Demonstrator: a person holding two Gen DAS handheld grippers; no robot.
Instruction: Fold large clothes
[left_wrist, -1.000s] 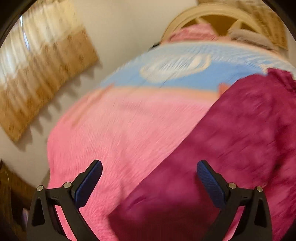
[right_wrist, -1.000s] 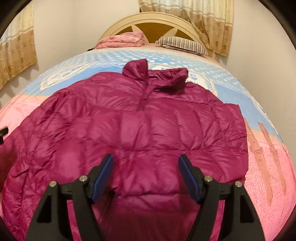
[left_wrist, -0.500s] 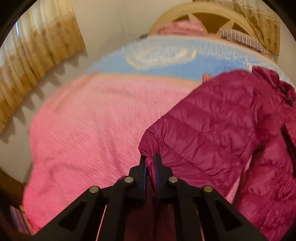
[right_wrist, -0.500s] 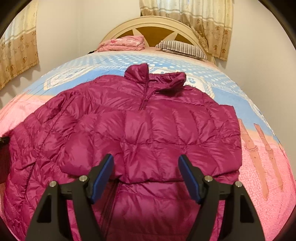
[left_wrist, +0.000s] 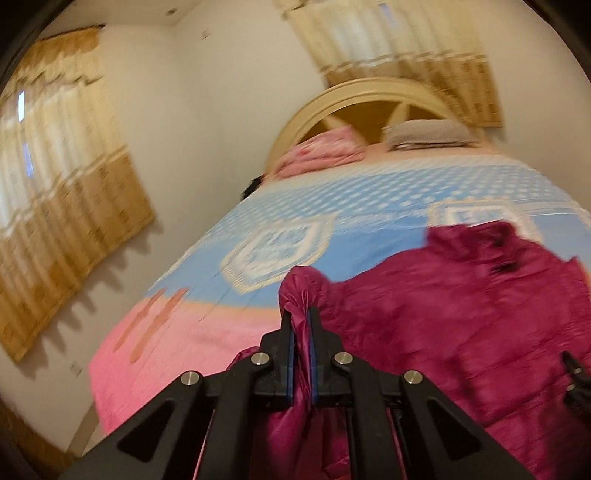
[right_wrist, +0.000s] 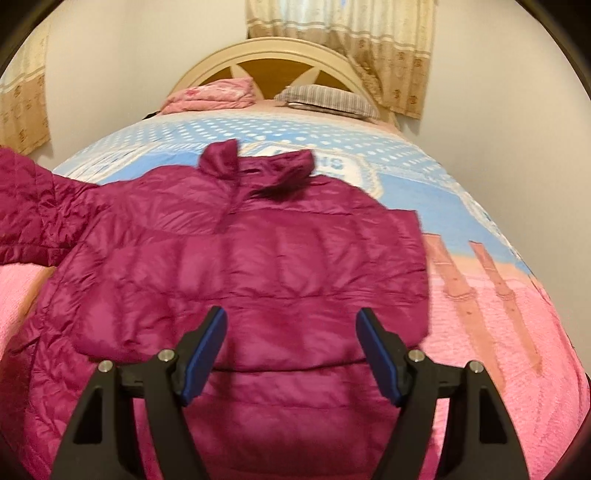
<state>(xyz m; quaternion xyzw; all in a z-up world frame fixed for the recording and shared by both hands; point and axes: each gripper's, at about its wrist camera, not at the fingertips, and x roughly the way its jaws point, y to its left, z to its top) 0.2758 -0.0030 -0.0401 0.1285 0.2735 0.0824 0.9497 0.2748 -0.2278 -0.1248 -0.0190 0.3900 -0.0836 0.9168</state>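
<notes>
While left gripper (left_wrist: 302, 325) pinches sleeve (left_wrist: 301, 291), lifting it for fold over jacket (right_wrist: 258, 266), right gripper (right_wrist: 291, 354) hovers wide, empty.

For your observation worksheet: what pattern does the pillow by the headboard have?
Thin grey and pale stripes on the pillow; the right wrist view shows it best.

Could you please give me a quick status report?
Left hand-held gripper shut on magenta quilted puffer jacket sleeve, lifted. Right hand-held gripper open above jacket. Nothing in the way.
</notes>
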